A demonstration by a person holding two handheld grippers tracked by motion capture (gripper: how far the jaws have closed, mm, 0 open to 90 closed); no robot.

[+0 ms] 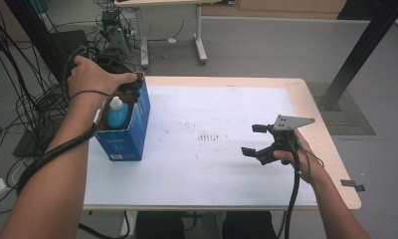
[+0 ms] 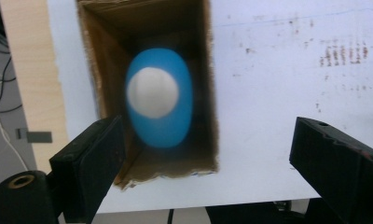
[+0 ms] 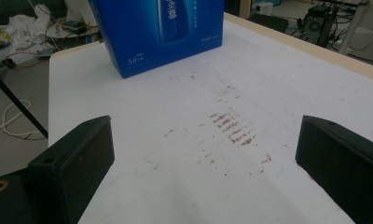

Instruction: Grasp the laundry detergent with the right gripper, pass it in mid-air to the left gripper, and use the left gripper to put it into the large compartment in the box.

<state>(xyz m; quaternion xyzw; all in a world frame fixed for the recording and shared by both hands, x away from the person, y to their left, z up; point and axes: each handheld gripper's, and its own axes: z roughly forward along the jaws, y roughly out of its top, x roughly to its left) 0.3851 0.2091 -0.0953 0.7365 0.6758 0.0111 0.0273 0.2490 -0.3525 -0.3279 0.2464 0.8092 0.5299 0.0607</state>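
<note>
White-topped table (image 1: 212, 164) with wooden edges, faint brown scuff marks (image 1: 211, 136) near its middle. Blue carton (image 1: 123, 130) upright near the table's left edge, top open, brown card inside. Within the carton, a blue bottle (image 2: 160, 108) with a white cap (image 2: 152, 92), standing upright, free of any grip. Left gripper (image 2: 208, 154) above the carton's open top, looking straight down into it, jaws wide apart and clear of the bottle. Right gripper (image 1: 253, 139) well apart at the table's right side, low over the surface, jaws spread wide, nothing between them.
</note>
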